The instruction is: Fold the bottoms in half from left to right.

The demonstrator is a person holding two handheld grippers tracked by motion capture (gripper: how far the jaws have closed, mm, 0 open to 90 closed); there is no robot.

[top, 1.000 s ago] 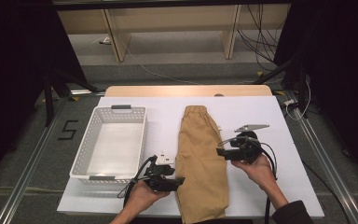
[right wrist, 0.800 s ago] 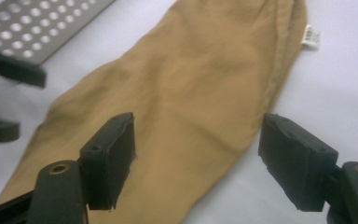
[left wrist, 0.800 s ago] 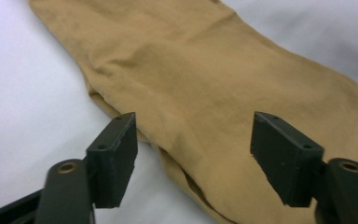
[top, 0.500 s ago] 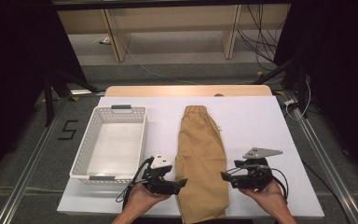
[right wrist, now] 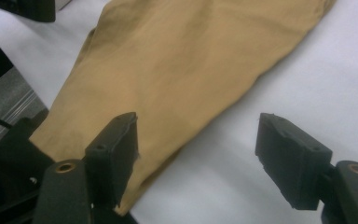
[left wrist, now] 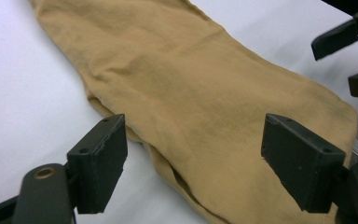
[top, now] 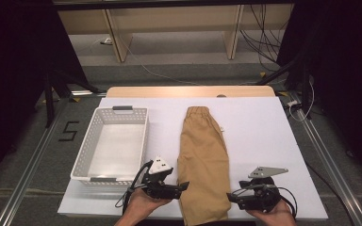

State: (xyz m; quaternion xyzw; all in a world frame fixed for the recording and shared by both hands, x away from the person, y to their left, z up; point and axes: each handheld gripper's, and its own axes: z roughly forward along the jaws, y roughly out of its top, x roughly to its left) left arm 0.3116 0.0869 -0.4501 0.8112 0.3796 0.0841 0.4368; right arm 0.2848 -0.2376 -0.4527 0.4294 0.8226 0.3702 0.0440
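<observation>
Tan trousers [top: 202, 155] lie folded lengthwise on the white table, waistband far, leg ends near me. My left gripper [top: 185, 186] rests at the left edge of the leg end, pointing right. Its jaws have just been opening and stand wide, with the tan fabric [left wrist: 205, 93] lying loose between them. My right gripper [top: 229, 197] sits at the right edge of the leg end, pointing left. Its jaws have just been closing a little; they still stand apart, one over the fabric [right wrist: 191, 60], one over bare table. Neither pair of pads presses the cloth.
A white slotted basket [top: 122, 110] stands empty left of the trousers. The white table cover [top: 264, 132] ends at a metal rail [top: 332, 165] on the right. The near table edge is just below both hands. Shelving and cables lie beyond the far edge.
My right hand has come down along the right side of the trousers toward me, to the leg end. The left gripper stayed in place and its jaws widened.
</observation>
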